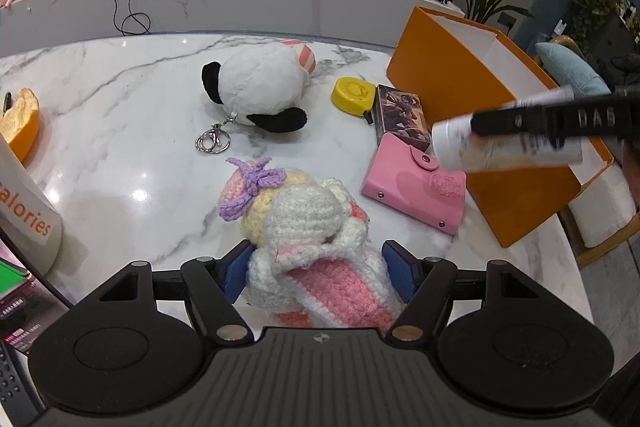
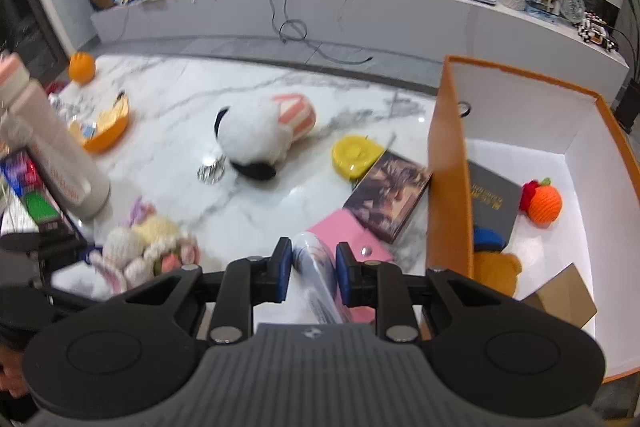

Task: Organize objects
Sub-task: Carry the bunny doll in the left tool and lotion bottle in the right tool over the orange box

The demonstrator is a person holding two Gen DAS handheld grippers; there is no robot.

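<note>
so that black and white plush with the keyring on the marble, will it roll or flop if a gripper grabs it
The black and white plush looks fluffy and rounded, so it would likely squash between the pads rather than slip. Its ears seem floppy and would probably dangle. The metal keyring hangs on a short clasp, so it would likely swing and may scrape the glossy marble table.

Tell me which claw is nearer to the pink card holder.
Right. The right claw, shut on a white tube, hangs just above the pink card holder. The left claw sits beside it on the table, closed around a crocheted bunny.
</note>
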